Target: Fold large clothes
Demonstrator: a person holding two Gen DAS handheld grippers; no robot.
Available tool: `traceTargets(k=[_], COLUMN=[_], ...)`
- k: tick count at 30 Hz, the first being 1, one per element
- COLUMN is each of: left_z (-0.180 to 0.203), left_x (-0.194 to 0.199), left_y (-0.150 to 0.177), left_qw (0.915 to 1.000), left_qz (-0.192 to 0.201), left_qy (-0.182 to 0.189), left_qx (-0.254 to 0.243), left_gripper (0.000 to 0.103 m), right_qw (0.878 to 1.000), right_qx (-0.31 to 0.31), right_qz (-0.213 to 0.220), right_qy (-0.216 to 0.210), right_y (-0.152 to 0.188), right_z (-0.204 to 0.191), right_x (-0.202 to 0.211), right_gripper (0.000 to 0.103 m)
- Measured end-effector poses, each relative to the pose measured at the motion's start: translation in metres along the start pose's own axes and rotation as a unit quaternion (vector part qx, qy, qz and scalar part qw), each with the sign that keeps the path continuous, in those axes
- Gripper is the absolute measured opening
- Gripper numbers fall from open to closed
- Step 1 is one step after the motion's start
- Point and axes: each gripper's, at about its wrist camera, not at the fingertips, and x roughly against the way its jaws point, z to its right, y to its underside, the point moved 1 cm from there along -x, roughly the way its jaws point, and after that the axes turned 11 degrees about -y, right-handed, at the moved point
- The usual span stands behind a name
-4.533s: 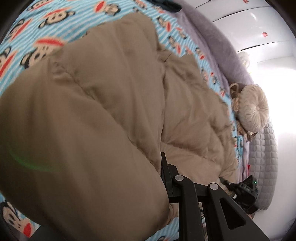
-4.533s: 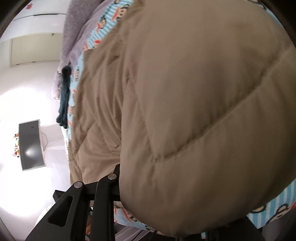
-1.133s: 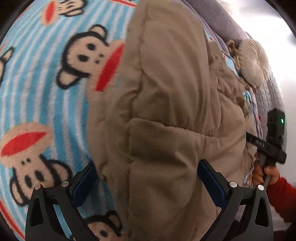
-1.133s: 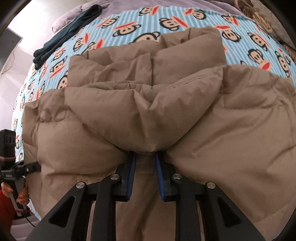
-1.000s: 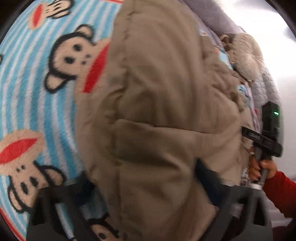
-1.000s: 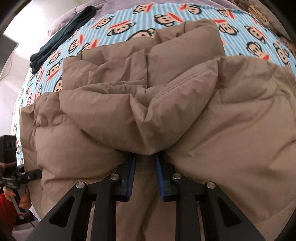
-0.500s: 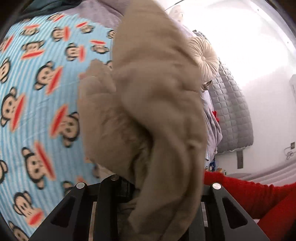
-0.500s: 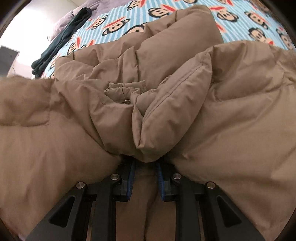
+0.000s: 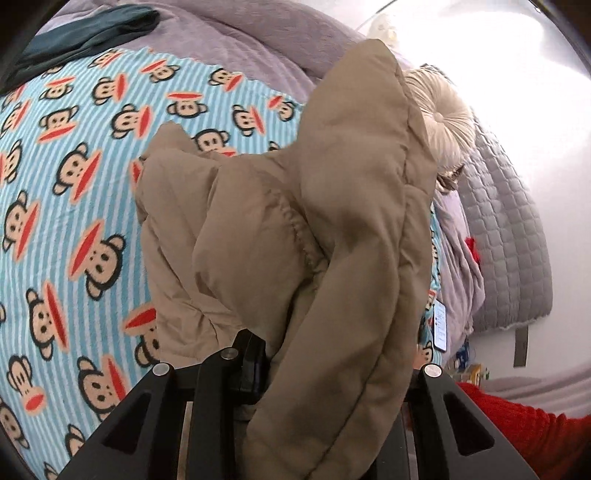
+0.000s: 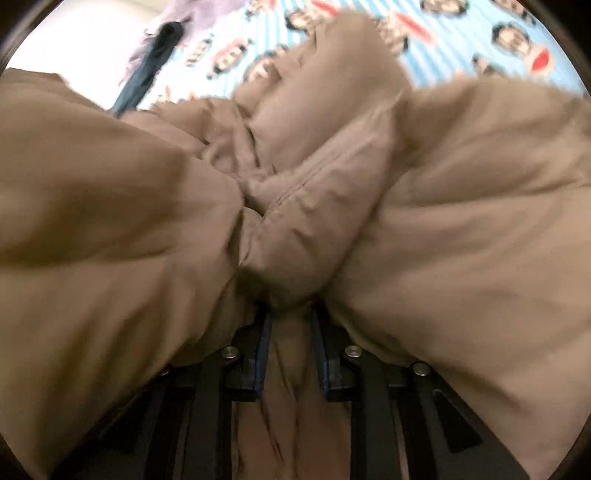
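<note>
A large tan puffer jacket (image 9: 295, 229) is bunched up over a bed with a blue striped monkey-print blanket (image 9: 74, 177). My left gripper (image 9: 295, 373) is shut on a thick fold of the jacket, which stands up in front of the camera and hides the right finger. In the right wrist view the jacket (image 10: 461, 221) fills almost the whole frame, blurred. My right gripper (image 10: 291, 332) is shut on a pinched fold of the jacket between its blue pads (image 10: 263, 347). The monkey-print blanket (image 10: 480, 33) shows only at the top.
A grey quilt (image 9: 258, 40) and a dark teal garment (image 9: 85, 33) lie at the far side of the bed. A round cream cushion (image 9: 443, 122) and a grey quilted cover (image 9: 506, 229) are at the right. A red sleeve (image 9: 517, 432) is at the lower right.
My left gripper has closed on the jacket edge and lifted it off the blanket. My right gripper has kept its hold and the jacket has bunched up closer to its camera.
</note>
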Motion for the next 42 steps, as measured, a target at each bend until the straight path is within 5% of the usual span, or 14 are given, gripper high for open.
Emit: traceTargets(k=[6, 10, 16, 23, 27, 29, 31, 35, 39, 42], left_z=[0.012, 0.035, 0.087, 0.093, 0.088, 0.09, 0.094, 0.111, 0.124, 0.135], left_x=[0.005, 0.004, -0.024, -0.059, -0.071, -0.072, -0.069, -0.063, -0.06, -0.054], left_y=[0.001, -0.004, -0.003, 0.008, 0.018, 0.021, 0.025, 0.029, 0.036, 0.044], left_qw=[0.9995, 0.9987, 0.9965, 0.9968, 0.9942, 0.9934, 0.9942, 0.996, 0.9956, 0.9927], left_qz=[0.002, 0.001, -0.018, -0.038, -0.037, -0.039, -0.03, -0.017, -0.006, -0.001], left_qy=[-0.029, -0.052, -0.07, 0.07, 0.1, 0.107, 0.104, 0.072, 0.039, 0.012], left_qx=[0.01, 0.002, -0.042, 0.002, 0.013, 0.007, -0.003, -0.05, -0.085, -0.12], left_gripper=[0.027, 0.027, 0.028, 0.068, 0.069, 0.079, 0.081, 0.081, 0.081, 0.081], right_qw=[0.997, 0.994, 0.993, 0.999, 0.999, 0.998, 0.996, 0.985, 0.976, 0.98], right_qx=[0.068, 0.062, 0.068, 0.025, -0.014, -0.025, -0.038, -0.048, -0.035, -0.027], right_qz=[0.006, -0.007, -0.024, -0.013, 0.029, 0.054, 0.076, 0.098, 0.055, 0.019], right_qy=[0.047, 0.086, 0.097, 0.035, 0.014, -0.003, -0.036, -0.133, -0.206, -0.198], right_y=[0.049, 0.089, 0.094, 0.087, 0.073, 0.06, 0.048, 0.023, 0.003, 0.013], right_z=[0.005, 0.032, 0.057, 0.091, 0.113, 0.119, 0.123, 0.114, 0.074, 0.057], right_x=[0.069, 0.074, 0.055, 0.11, 0.16, 0.182, 0.206, 0.236, 0.217, 0.19], right_gripper=[0.03, 0.029, 0.029, 0.032, 0.066, 0.067, 0.082, 0.084, 0.093, 0.092])
